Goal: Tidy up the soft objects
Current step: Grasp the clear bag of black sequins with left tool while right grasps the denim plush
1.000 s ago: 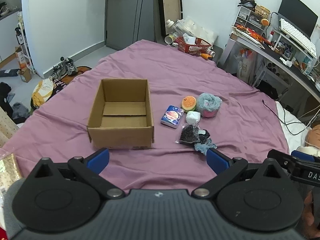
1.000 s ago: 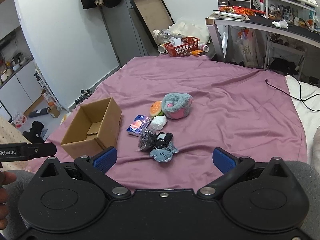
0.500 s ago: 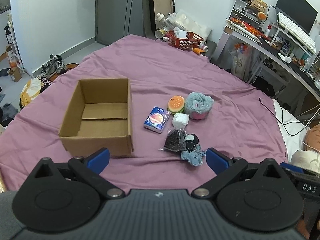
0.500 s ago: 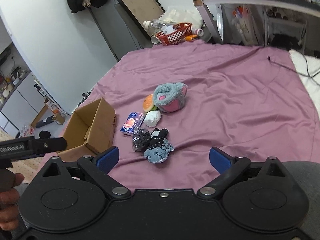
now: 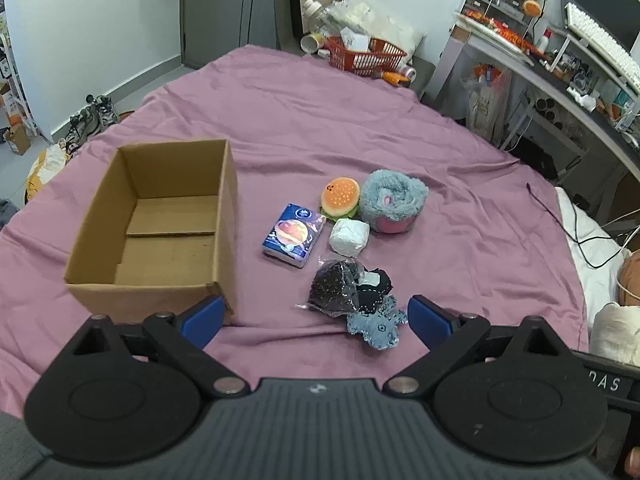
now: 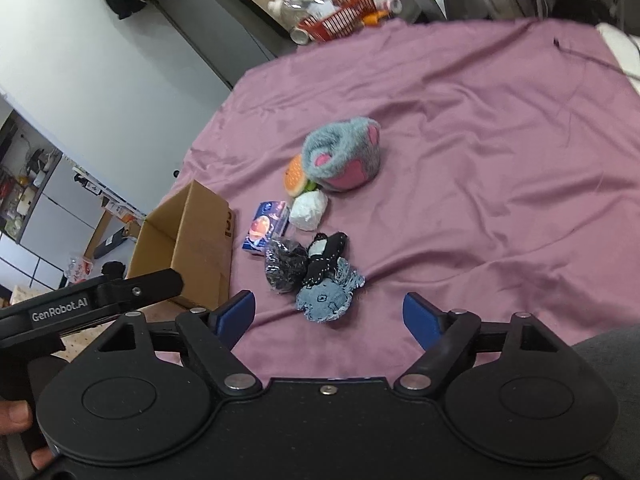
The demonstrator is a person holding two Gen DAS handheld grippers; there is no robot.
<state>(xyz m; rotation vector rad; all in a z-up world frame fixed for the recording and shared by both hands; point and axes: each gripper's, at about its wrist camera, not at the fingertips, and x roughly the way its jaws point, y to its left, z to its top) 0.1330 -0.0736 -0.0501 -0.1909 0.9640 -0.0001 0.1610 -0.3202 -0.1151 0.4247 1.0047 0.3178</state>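
Note:
An open empty cardboard box (image 5: 160, 224) (image 6: 188, 244) sits on the purple bedsheet (image 5: 360, 128). Right of it lie a blue tissue pack (image 5: 294, 234) (image 6: 266, 230), a burger plush (image 5: 341, 197) (image 6: 295, 172), a grey-pink fluffy plush (image 5: 392, 200) (image 6: 344, 156), a white soft bundle (image 5: 349, 237) (image 6: 309, 211), a black bagged item (image 5: 334, 286) (image 6: 285, 264), a black sock (image 5: 374, 286) (image 6: 326, 258) and a blue denim piece (image 5: 376, 326) (image 6: 326, 296). My left gripper (image 5: 314, 318) is open and empty, just short of the pile. My right gripper (image 6: 330, 314) is open and empty, just short of the denim piece.
A red basket (image 5: 366, 56) (image 6: 340, 14) and bottles sit beyond the bed's far edge. A cluttered desk (image 5: 560, 64) stands at the right. A black cable (image 5: 576, 224) lies on white bedding at the right. Shoes (image 5: 90, 120) are on the floor at the left.
Both grippers have moved forward and down toward the pile of soft objects, which looks larger. The right view has tilted. Nothing on the bed has moved.

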